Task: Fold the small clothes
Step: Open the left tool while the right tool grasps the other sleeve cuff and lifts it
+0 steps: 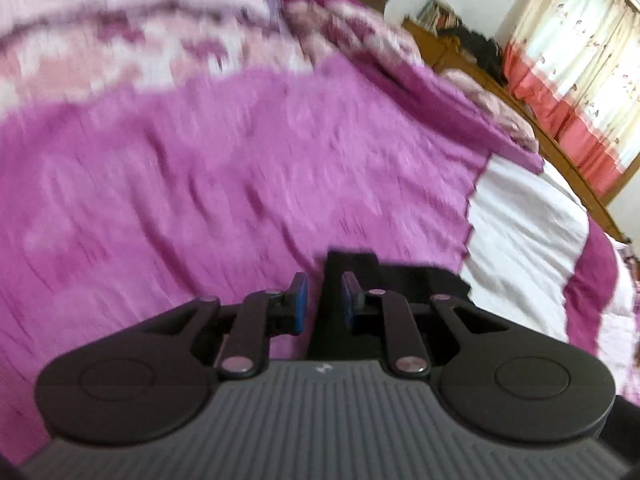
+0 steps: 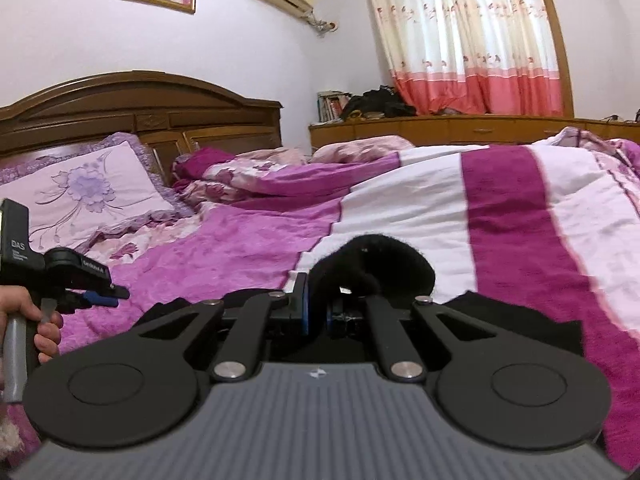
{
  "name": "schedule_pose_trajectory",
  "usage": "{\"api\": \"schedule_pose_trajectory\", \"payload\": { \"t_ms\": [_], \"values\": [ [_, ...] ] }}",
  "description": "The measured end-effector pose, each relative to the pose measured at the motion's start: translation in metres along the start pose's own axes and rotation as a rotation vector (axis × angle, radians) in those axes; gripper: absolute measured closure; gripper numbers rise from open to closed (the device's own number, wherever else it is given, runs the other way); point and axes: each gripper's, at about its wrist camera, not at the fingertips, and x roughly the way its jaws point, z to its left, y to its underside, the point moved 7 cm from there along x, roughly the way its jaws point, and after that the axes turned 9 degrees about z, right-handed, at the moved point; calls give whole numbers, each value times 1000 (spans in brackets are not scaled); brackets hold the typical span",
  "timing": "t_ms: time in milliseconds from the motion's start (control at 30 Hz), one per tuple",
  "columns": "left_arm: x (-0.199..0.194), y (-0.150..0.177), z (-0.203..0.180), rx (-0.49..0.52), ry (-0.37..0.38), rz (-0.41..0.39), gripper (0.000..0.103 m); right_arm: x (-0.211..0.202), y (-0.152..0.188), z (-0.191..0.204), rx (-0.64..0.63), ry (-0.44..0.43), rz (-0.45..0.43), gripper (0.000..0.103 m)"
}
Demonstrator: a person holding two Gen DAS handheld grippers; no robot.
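A black fuzzy garment [image 2: 372,260] bulges up over my right gripper [image 2: 318,304], which is shut on it. More of the garment hangs below to the right [image 2: 520,320]. In the left wrist view, black cloth [image 1: 400,276] lies on the bed just beyond my left gripper [image 1: 325,300]. Its blue pads [image 1: 300,304] stand a narrow gap apart. A strip of the cloth shows through that gap, and the pads do not press on it. The right wrist view shows the left gripper [image 2: 108,298] at the far left, held by a person's hand [image 2: 40,320], with nothing hanging from it.
The bed cover is purple [image 1: 200,180] with white bands [image 2: 400,208]. A flowered pillow [image 2: 88,192] leans on the wooden headboard [image 2: 140,104]. A crumpled quilt [image 2: 260,176] lies at the far side. A wooden cabinet [image 2: 440,128] and curtains [image 2: 472,60] stand behind.
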Motion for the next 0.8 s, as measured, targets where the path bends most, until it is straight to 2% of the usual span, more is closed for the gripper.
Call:
{"api": "schedule_pose_trajectory", "payload": {
  "t_ms": [100,200,333,467,600,700,800],
  "values": [
    [4,6,-11,49,44,15,84,-8,4,-14,-4,15,6,96],
    [2,9,-18,95,39,-12,84,-16,5,-22,24,7,-5,96],
    [1,5,-10,24,49,-23,83,-10,-14,-12,47,-55,-38,96],
    [0,1,3,-48,57,-17,83,5,-61,43,-57,-154,-74,96],
    [-6,-3,12,-43,61,-14,83,7,-116,120,-216,-268,-136,96],
    [-11,-7,24,-51,62,-10,83,6,-147,172,-327,-305,-174,96],
    [-15,-10,36,-77,66,1,83,3,-166,203,-367,-331,-203,96]
  ]
}}
